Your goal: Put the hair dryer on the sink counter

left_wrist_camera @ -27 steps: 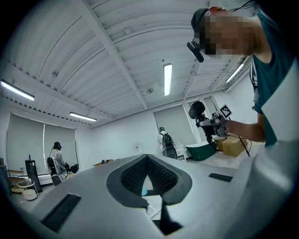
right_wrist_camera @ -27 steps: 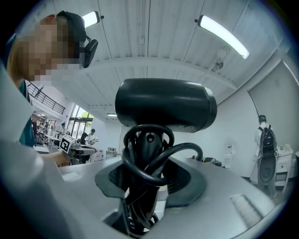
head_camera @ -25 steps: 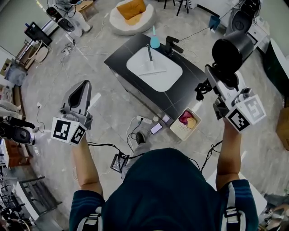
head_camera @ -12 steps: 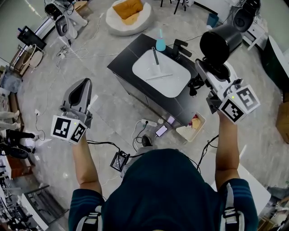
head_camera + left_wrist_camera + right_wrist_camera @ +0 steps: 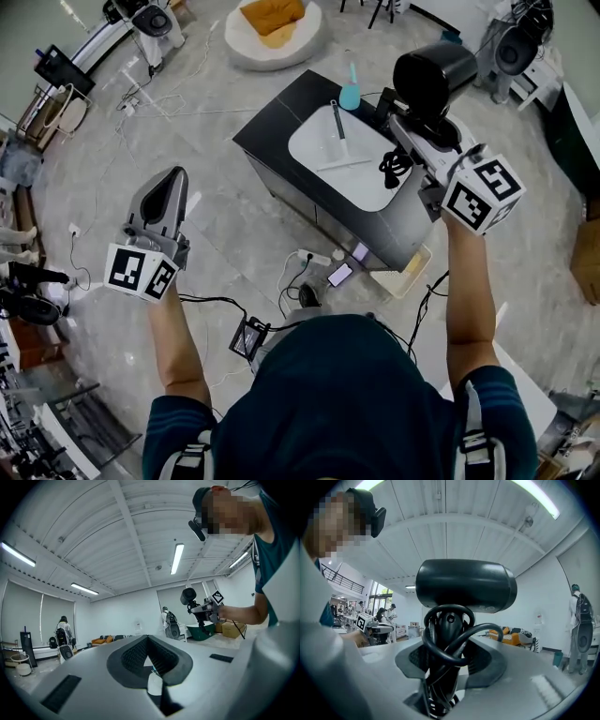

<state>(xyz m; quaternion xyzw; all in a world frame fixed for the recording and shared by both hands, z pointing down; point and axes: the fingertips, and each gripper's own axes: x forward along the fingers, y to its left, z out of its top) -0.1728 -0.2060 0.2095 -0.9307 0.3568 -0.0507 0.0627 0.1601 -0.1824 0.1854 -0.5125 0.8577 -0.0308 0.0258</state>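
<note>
"Grey marbled floor [image 5: 216, 234] is spreading all round you, and the dark counter [image 5: 281, 122] with its white sink [image 5: 352, 164] is standing just ahead. You are carrying the dryer [image 5: 433, 75] in your right gripper [image 5: 410, 131]. It is up in the air by the counter's far end, near the teal bottle [image 5: 350, 94], and is not resting on anything yet."

"Agreed. Your right jaws are pinching the handle [image 5: 446, 625], with the cord [image 5: 394, 167] wound round it and partly caught between the pads. Your left gripper [image 5: 172, 183] is hanging out over the floor, well apart from the counter, with its jaws pressed together on nothing."

"How is it going to handle, though?"

"You are holding a hard, smooth plastic shell, so I am judging it stiff, a little slippery and top-heavy, since the fat barrel is sitting beyond your grip. The handle is the right place to be taking it. The barrel looks too broad and rounded for your jaws."

"And the cord is the soft part. You are trailing a loop below the jaws, and it could snag the bottle or drop into the sink."

"So you should be aiming for the dark top beside the sink and lowering the barrel gently. A knock might crack that casing."
</note>
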